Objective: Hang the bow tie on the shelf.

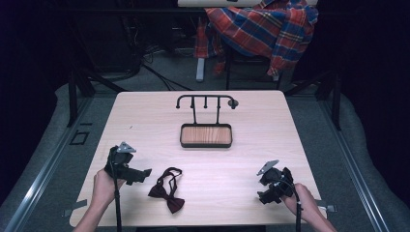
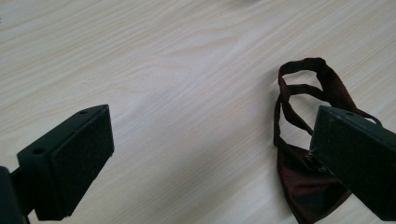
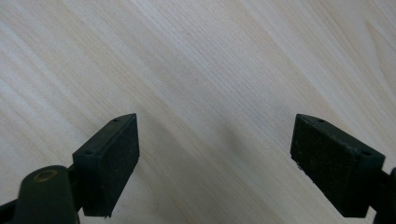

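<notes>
A dark red bow tie with its looped strap lay on the worktop near the front edge, left of centre. The left gripper hovered just beside it, jaws spread wide and empty. The right gripper sat near the front right corner, jaws likewise apart over bare wood. A black hook stand with a wooden tray base stood at mid-table.

A pale wooden table carries a dark red bow tie and a black hook stand.
</notes>
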A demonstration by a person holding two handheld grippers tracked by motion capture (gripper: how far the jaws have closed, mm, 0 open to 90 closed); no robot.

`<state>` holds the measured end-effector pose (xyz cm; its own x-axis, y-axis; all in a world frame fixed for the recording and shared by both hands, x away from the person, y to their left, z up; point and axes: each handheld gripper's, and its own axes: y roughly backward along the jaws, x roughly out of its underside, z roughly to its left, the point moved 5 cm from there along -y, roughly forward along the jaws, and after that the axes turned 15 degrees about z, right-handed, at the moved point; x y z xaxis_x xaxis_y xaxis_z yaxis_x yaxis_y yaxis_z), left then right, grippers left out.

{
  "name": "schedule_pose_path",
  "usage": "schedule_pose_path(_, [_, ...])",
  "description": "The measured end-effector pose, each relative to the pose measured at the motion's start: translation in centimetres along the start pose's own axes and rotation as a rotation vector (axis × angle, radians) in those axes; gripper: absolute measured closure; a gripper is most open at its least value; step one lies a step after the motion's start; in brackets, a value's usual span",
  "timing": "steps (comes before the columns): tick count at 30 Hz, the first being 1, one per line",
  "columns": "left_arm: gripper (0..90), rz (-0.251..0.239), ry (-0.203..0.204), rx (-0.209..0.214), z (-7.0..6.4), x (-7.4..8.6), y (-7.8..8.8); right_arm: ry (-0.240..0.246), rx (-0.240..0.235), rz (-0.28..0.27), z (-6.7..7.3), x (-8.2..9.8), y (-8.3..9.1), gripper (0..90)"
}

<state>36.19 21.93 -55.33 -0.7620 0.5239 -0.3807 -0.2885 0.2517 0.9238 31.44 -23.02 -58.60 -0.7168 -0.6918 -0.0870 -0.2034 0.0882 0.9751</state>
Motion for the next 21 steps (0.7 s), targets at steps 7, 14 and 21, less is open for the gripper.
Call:
schedule_pose_path(7, [0.0, 0.039, -0.022, 0.022, -0.9, -0.2, -0.7, 0.005, -0.005, 0.011, -0.1, 0.1, 0.0, 15.2])
schedule_pose_path(14, [0.0, 0.023, -0.044, 0.039, -2.0, -0.9, -0.9, -0.002, -0.004, 0.004, 0.0, 0.0, -0.1, 15.2])
schedule_pose_path(21, [0.0, 0.034, -0.062, 0.041, -2.7, -1.4, -1.1, -0.031, -0.011, -0.029, 0.2, -0.1, -0.3, 15.2])
